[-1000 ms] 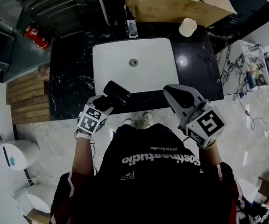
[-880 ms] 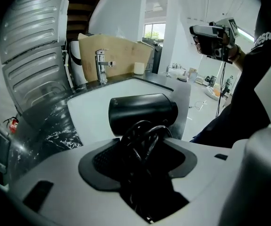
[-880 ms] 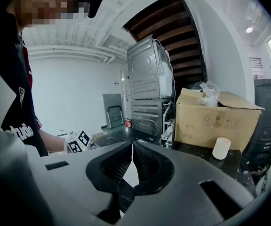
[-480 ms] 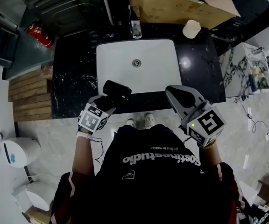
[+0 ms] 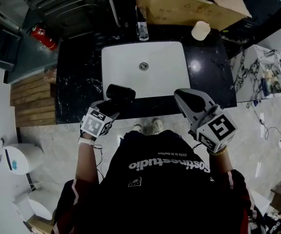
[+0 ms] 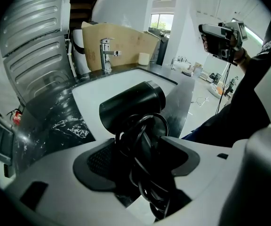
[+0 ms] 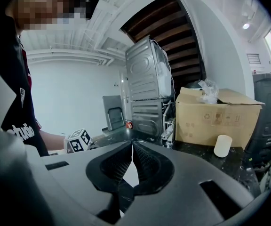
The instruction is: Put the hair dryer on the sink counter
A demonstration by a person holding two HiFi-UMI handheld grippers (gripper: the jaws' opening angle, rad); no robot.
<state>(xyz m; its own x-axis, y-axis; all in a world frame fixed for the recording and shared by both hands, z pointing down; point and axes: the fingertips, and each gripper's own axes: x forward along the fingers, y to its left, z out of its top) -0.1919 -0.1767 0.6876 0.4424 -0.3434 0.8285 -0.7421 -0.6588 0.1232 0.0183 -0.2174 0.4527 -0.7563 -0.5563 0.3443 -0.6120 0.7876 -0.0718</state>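
The step in hand looks like the release. The left claw (image 6: 140,142) is opening around the handle of the black hair dryer (image 6: 131,105), whose cord is wound in loose loops about that handle and sits right between the pads. The dryer is at the front edge of the desk (image 5: 77,82), left of its middle, with the barrel pointing away from the person and reaching over the front-left corner of the white basin (image 5: 145,82). From the head view I cannot tell for sure whether its weight is fully on the dark stone or partly carried by the claw, so I would judge it wise to feel for rest before drawing away. To do this well, let the jaws spread wide, pause, then pull the claw straight back along the handle's line toward the front edge, without lifting or twisting, since a pad could catch a cord loop and drag the dryer off. The barrel is round and lies at the basin's rim, so a sideways nudge might roll it in; shifting it toward the left edge onto flat stone would be safer. The right claw (image 7: 132,147) hangs with its jaws together and nothing in them, above the front edge on the right, ready to steady the barrel if needed.
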